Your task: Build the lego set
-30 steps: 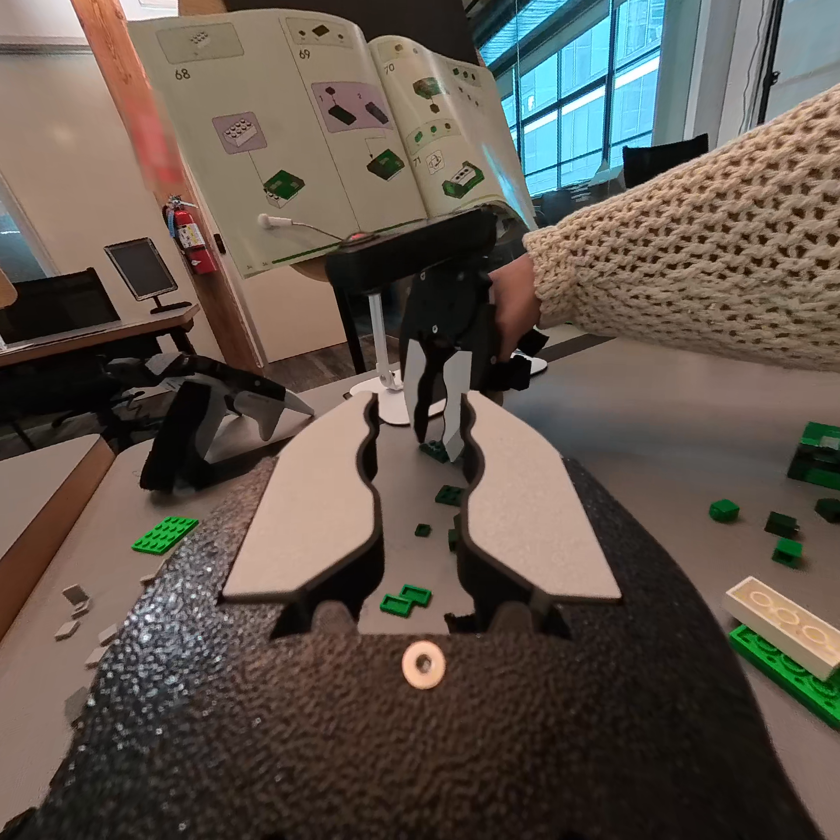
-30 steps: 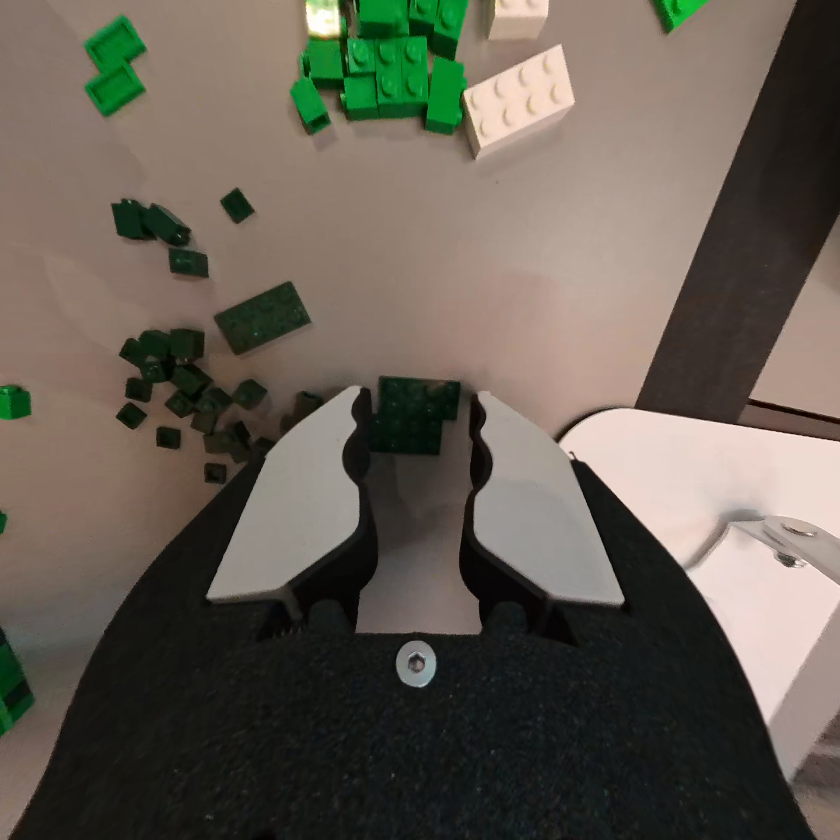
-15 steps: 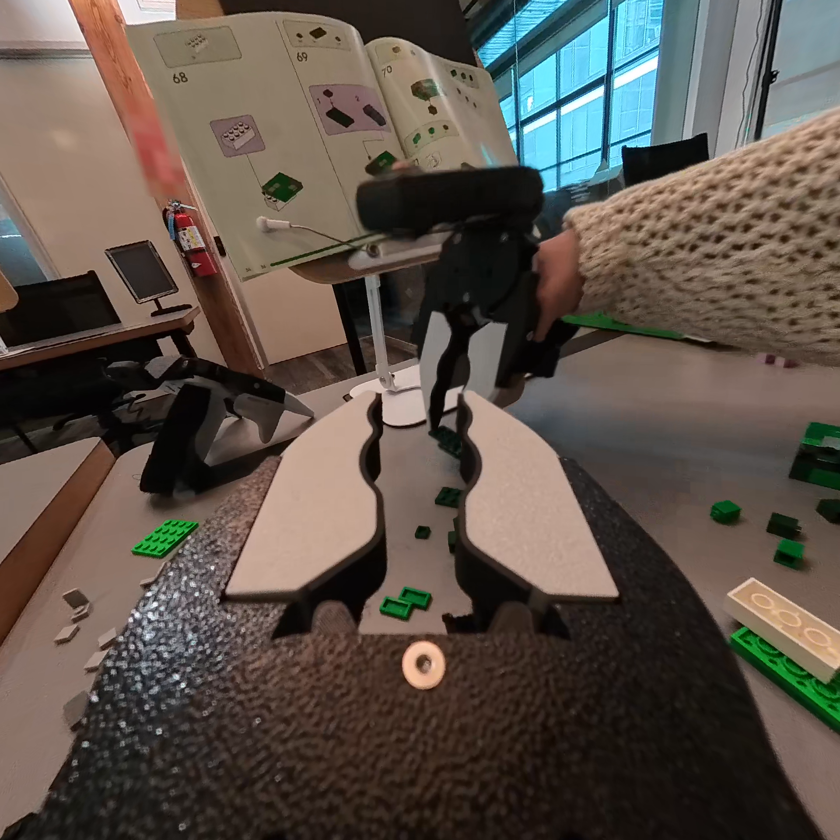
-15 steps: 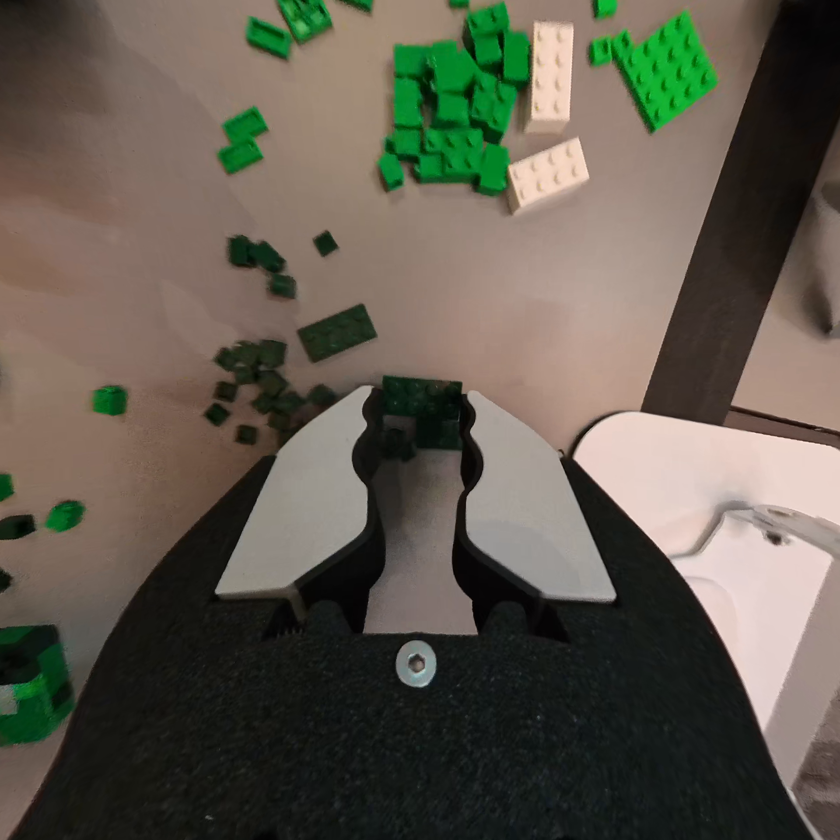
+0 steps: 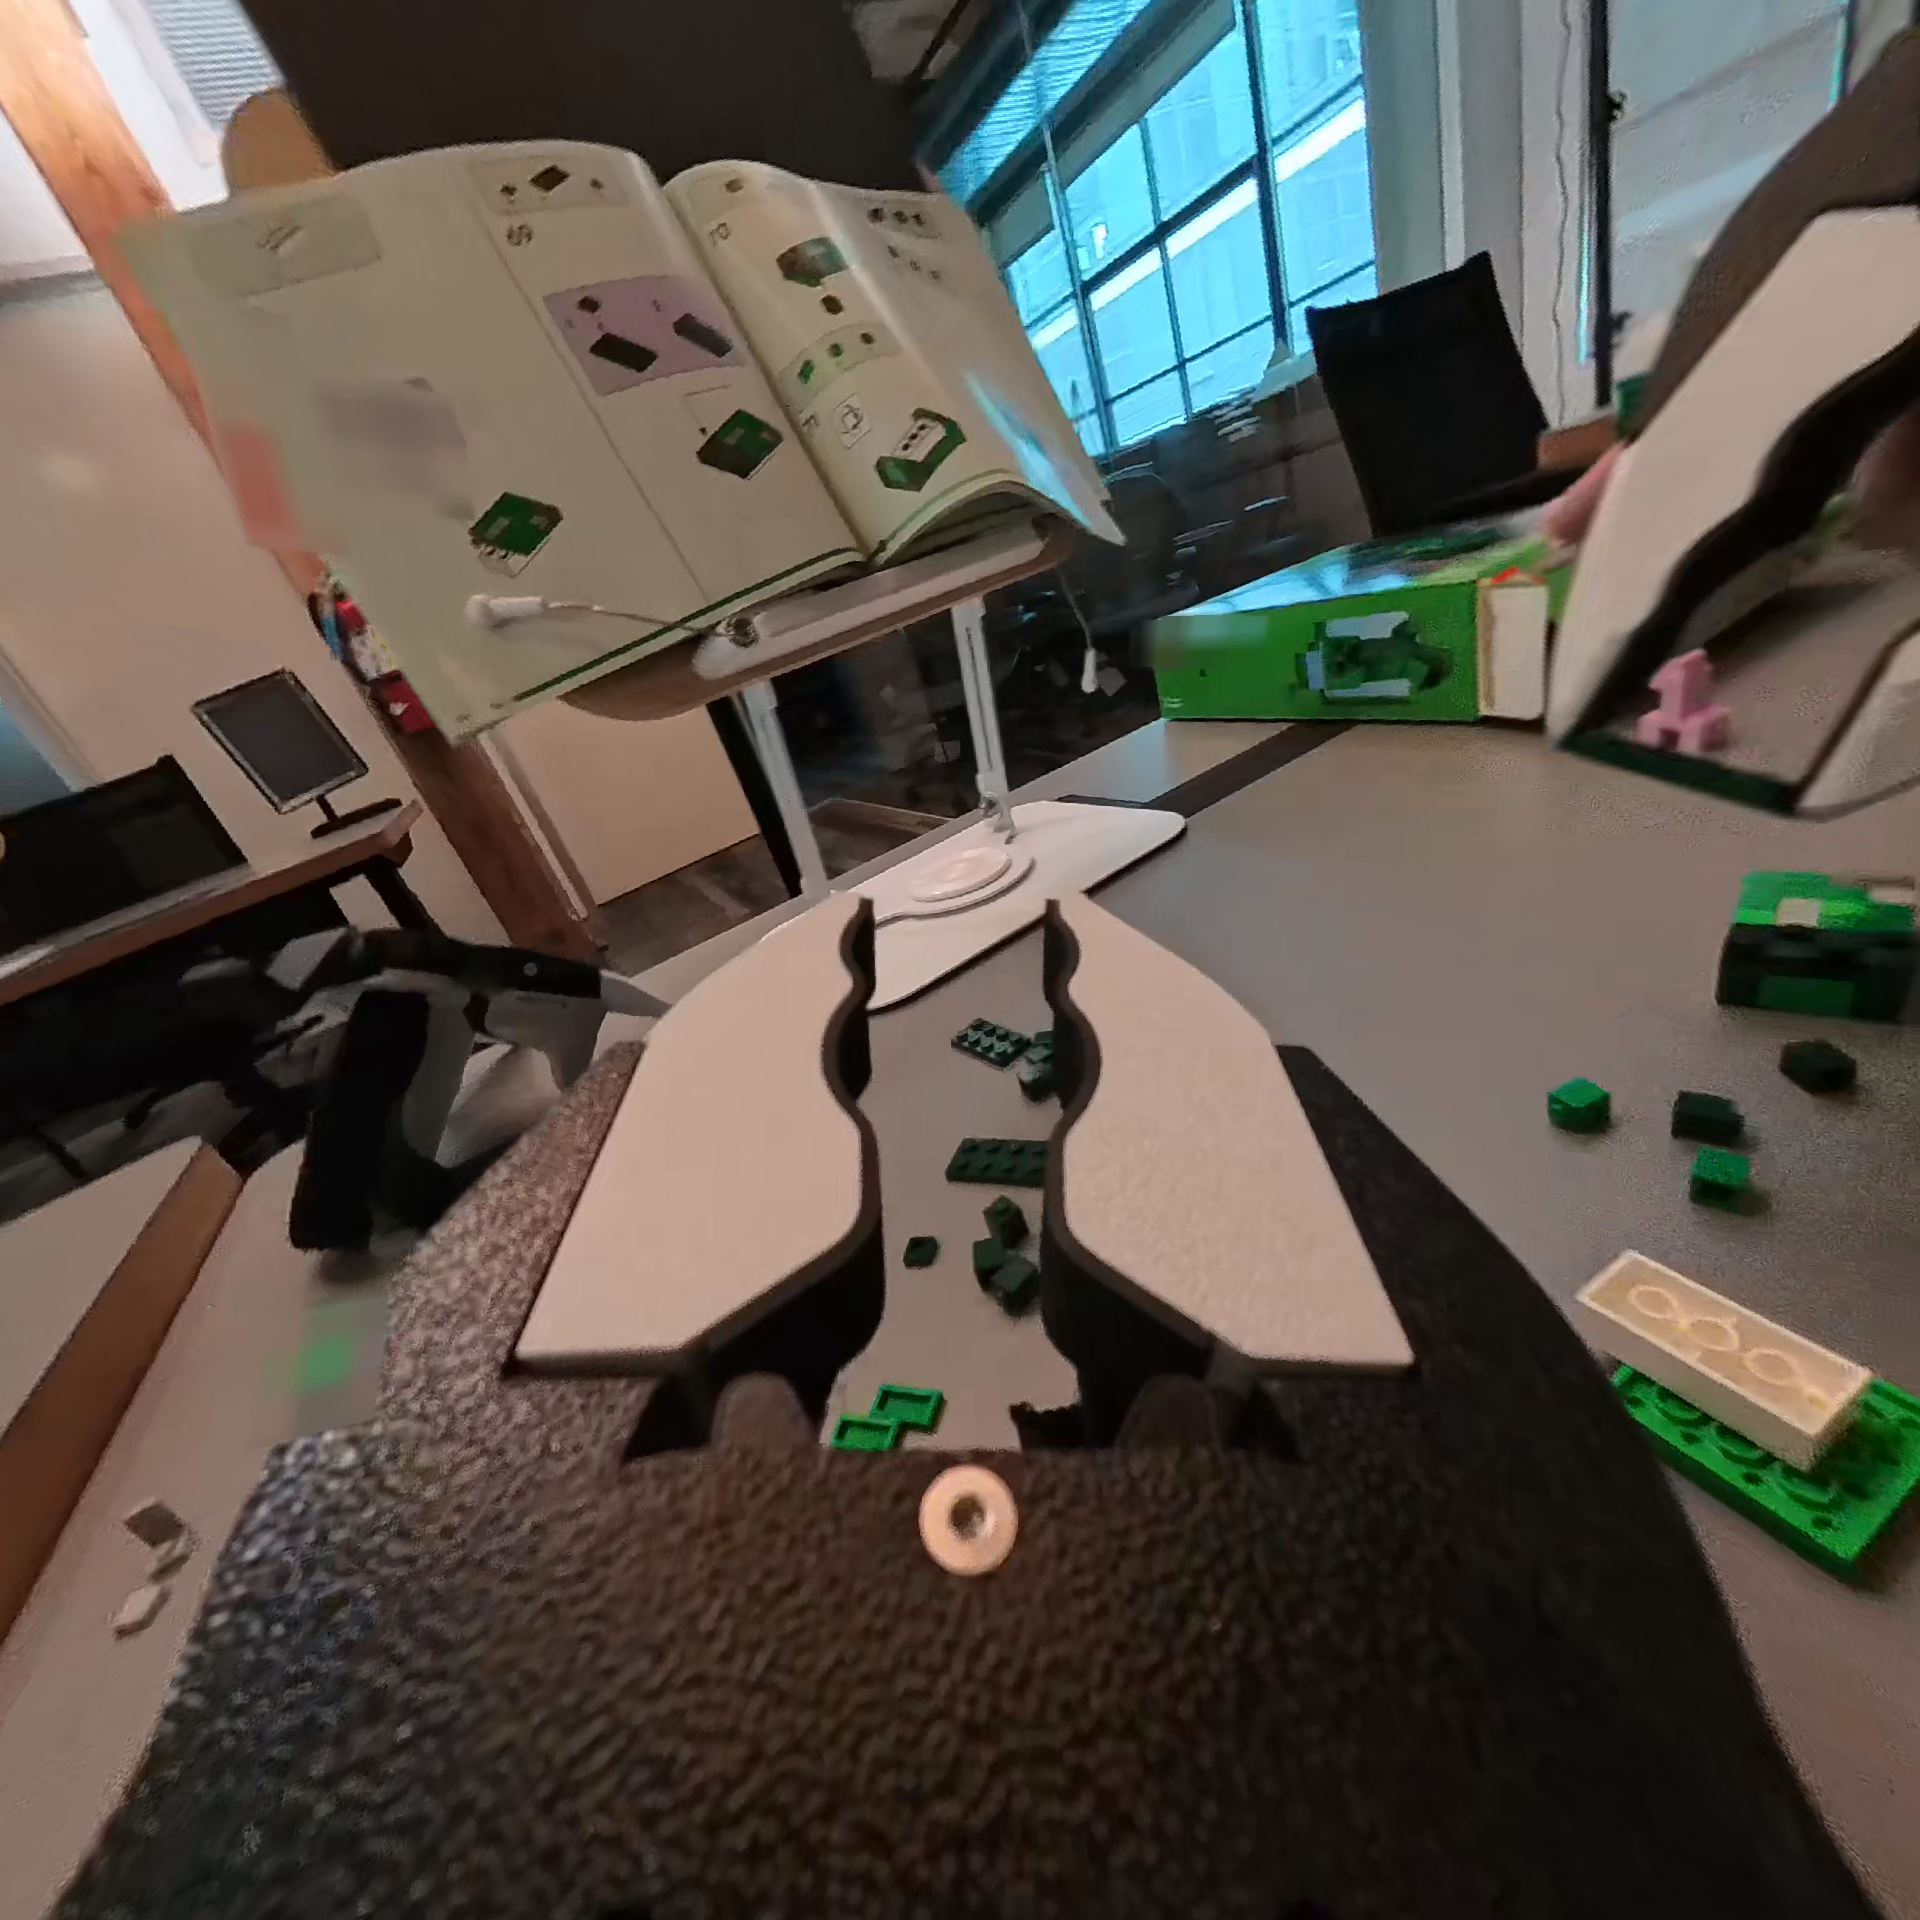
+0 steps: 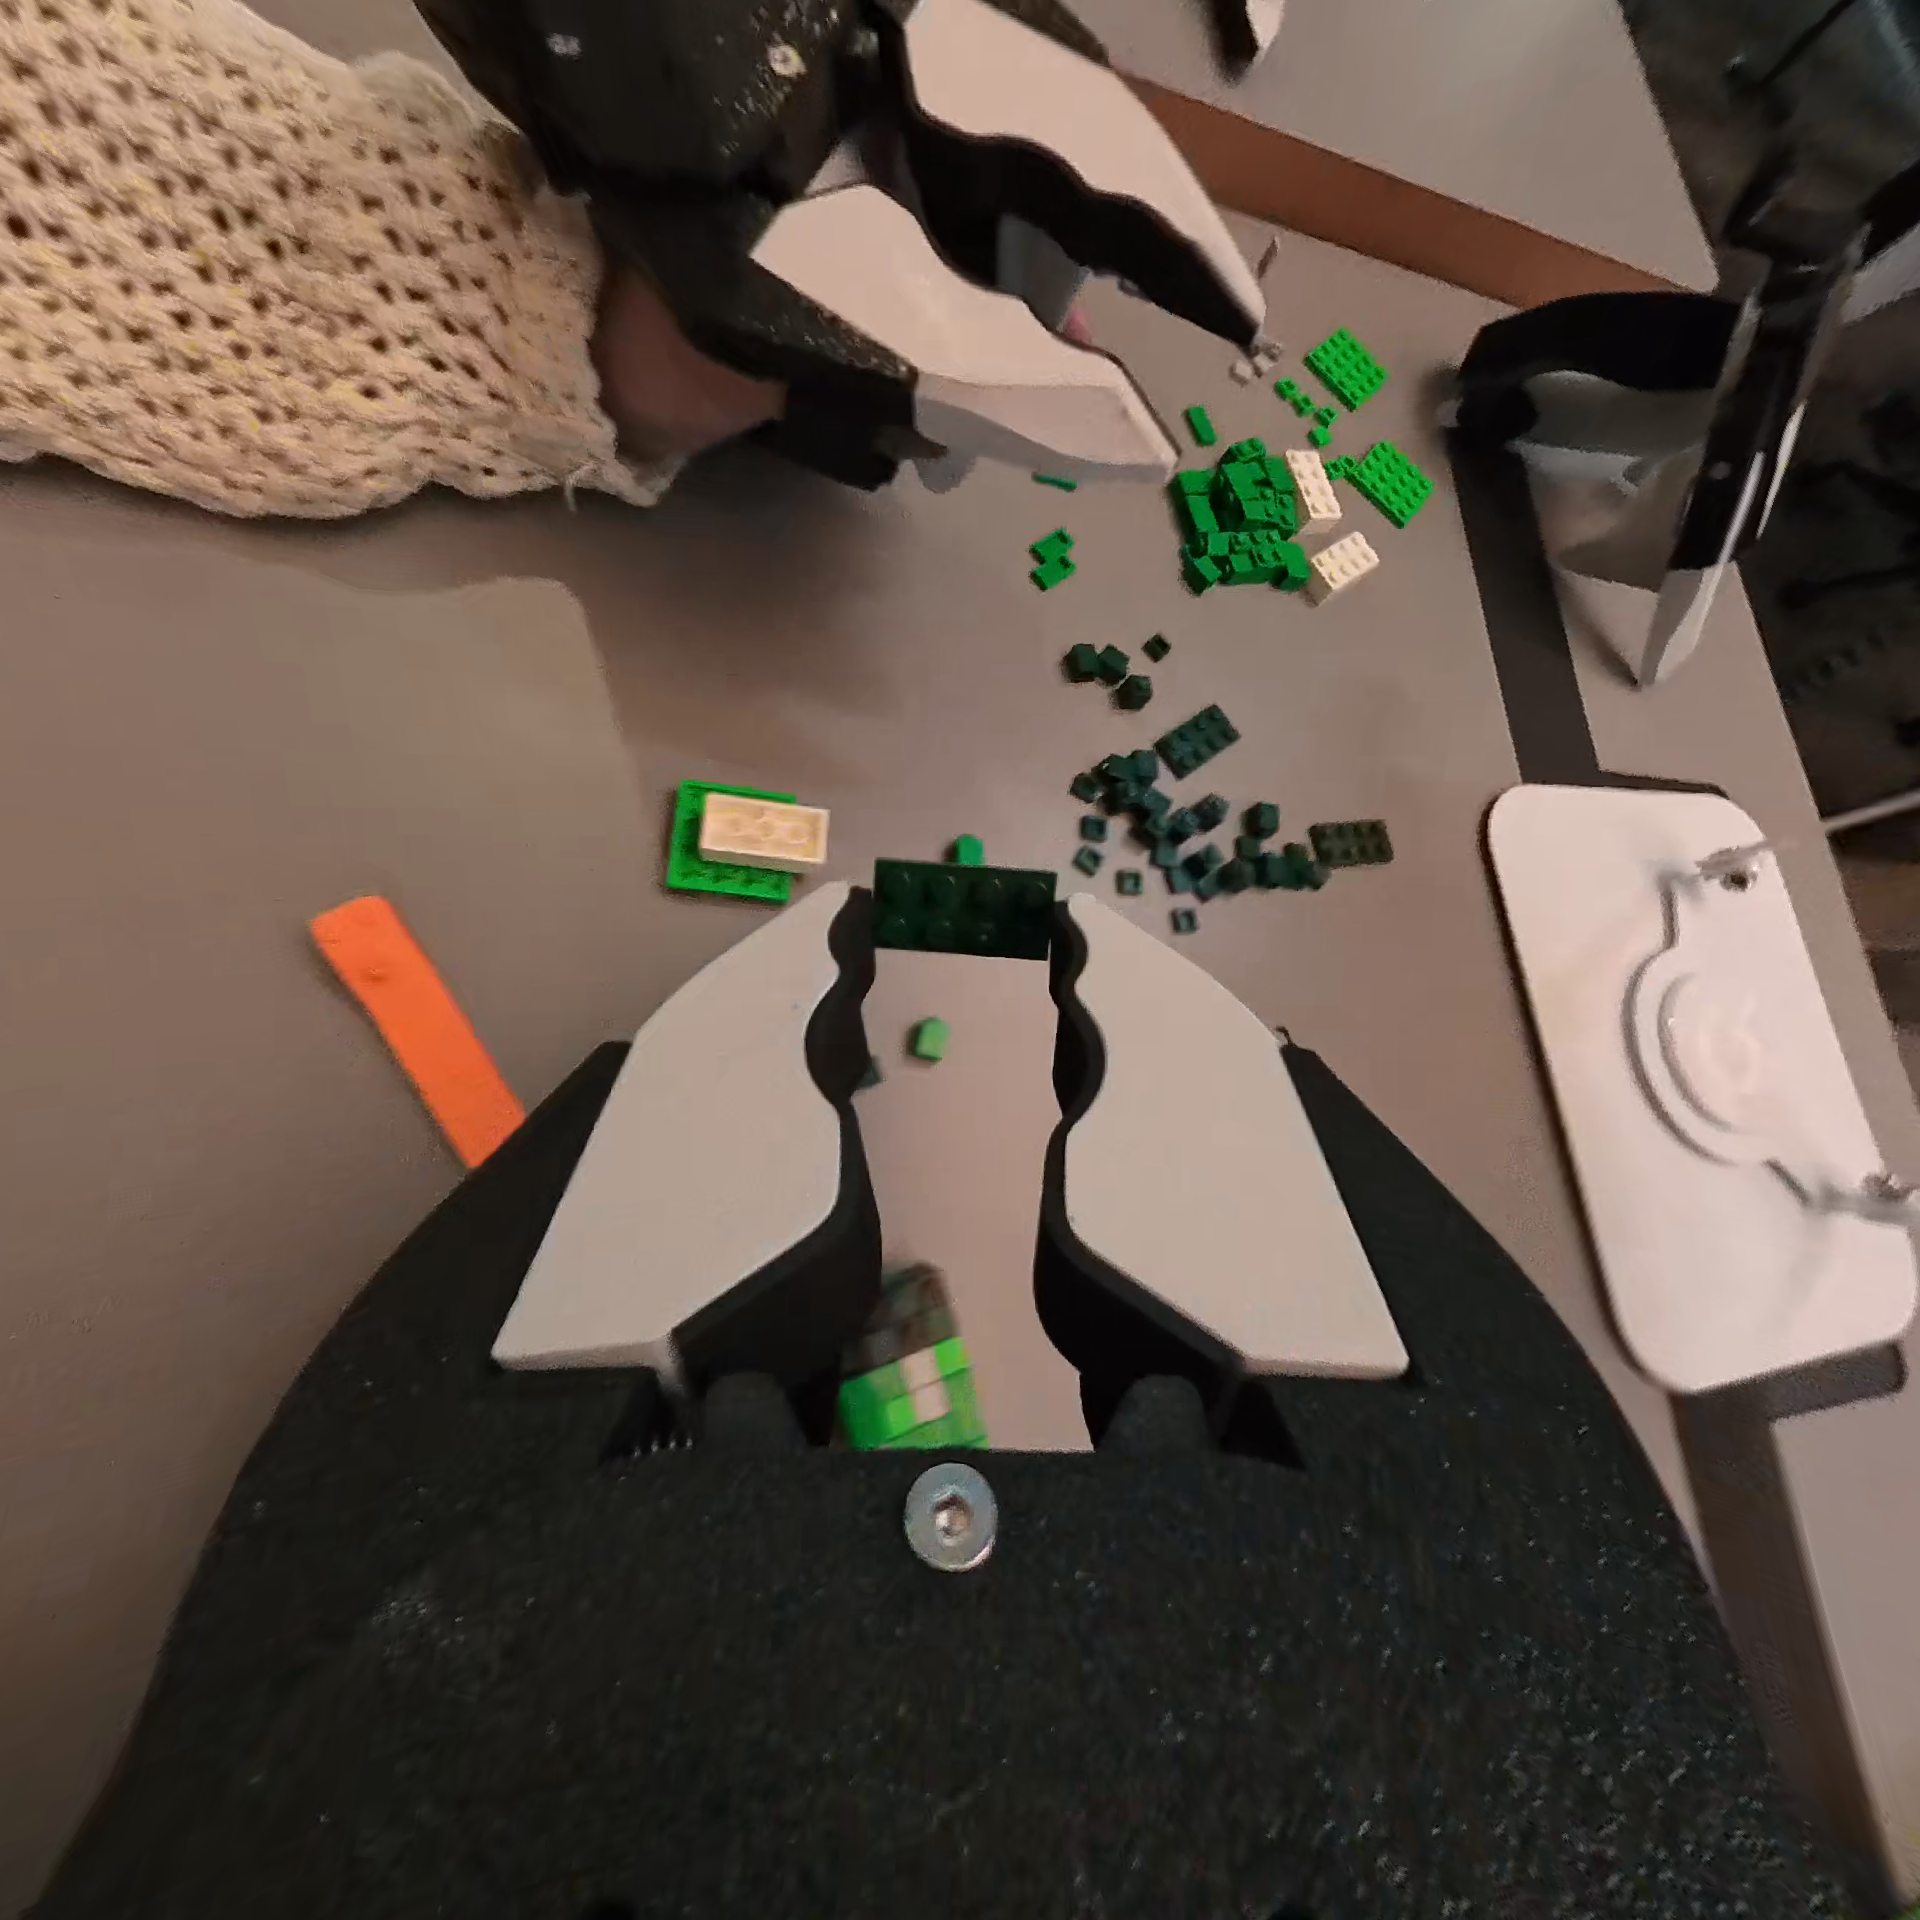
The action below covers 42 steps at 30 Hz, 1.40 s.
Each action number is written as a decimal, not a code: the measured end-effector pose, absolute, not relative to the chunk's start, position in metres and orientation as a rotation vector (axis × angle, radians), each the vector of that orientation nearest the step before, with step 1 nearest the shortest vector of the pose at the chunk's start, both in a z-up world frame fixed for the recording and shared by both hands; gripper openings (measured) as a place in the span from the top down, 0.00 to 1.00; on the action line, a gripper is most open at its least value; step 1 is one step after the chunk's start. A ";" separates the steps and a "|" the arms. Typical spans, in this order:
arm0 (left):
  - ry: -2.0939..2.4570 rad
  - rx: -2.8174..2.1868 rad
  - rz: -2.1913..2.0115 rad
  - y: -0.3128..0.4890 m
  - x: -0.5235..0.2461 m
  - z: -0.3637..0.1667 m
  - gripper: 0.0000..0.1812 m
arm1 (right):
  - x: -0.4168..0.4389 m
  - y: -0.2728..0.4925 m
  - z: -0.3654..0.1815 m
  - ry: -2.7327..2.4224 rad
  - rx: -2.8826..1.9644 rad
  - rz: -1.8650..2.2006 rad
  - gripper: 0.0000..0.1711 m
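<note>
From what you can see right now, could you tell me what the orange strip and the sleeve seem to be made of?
Orange strip: probably moulded plastic, matte, with an even colour and a stiff, flat shape; blur leaves this open.
Sleeve: cream knitted yarn, perhaps wool or cotton, with an open, holey weave.

The right gripper (image 6: 961,920) hangs above the table, tilted down, its fingertips clamped on a dark green plate (image 6: 964,907). The left gripper (image 5: 956,940) sits low and nearly level, jaws parted with nothing between them. A knit sleeve (image 6: 260,260) covers the left forearm.
</note>
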<state>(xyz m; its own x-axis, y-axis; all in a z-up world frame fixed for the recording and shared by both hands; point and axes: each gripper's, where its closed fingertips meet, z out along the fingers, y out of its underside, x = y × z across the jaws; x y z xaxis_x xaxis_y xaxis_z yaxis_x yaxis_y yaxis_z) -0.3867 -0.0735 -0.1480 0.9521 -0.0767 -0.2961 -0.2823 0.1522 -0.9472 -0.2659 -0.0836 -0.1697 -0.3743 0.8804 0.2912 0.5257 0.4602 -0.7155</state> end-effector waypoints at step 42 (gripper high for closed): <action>1.129 -1.084 0.355 -0.112 -0.229 -0.171 0.90 | -0.246 -0.126 -0.173 -1.482 -1.444 1.260 0.81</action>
